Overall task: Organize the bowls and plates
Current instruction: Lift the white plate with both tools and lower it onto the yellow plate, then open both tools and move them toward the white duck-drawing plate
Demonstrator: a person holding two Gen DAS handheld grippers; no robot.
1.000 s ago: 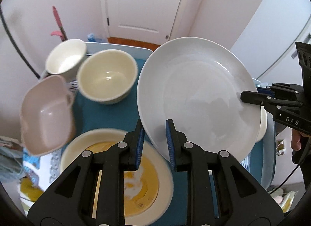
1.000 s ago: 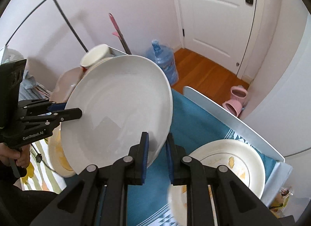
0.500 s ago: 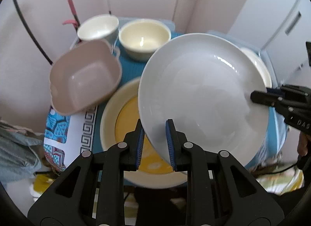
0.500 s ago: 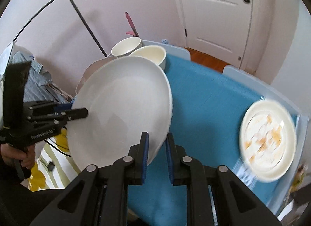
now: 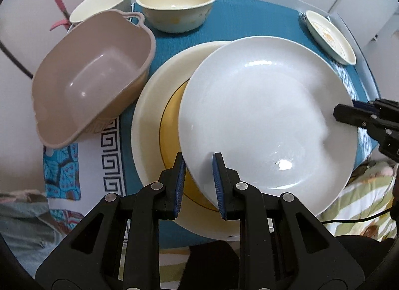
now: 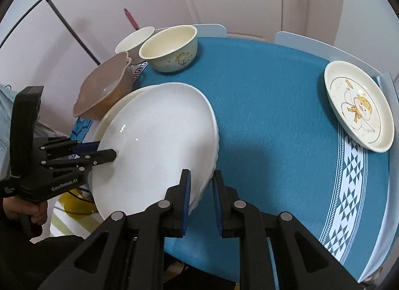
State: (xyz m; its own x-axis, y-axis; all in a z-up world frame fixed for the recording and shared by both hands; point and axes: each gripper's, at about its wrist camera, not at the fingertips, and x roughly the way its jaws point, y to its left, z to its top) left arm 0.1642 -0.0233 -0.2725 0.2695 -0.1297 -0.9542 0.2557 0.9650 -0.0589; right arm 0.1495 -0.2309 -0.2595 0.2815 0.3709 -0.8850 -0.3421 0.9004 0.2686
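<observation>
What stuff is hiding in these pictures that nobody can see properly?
- Yellow-centred plate: left wrist view, mostly covered by the white plate held over it; whether the two touch is unclear.
- Brown dish: right wrist view, its near side is behind the white plate.
- White bowl: right wrist view, partly behind the cream bowl.
- Small plate: left wrist view, its picture is too small to make out.

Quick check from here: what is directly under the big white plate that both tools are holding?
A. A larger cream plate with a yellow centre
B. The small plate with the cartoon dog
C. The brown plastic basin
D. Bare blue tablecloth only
A: the white plate, gripped at its rim by the left tool and the right tool, hangs over the cream plate with the yellow centre.
</observation>
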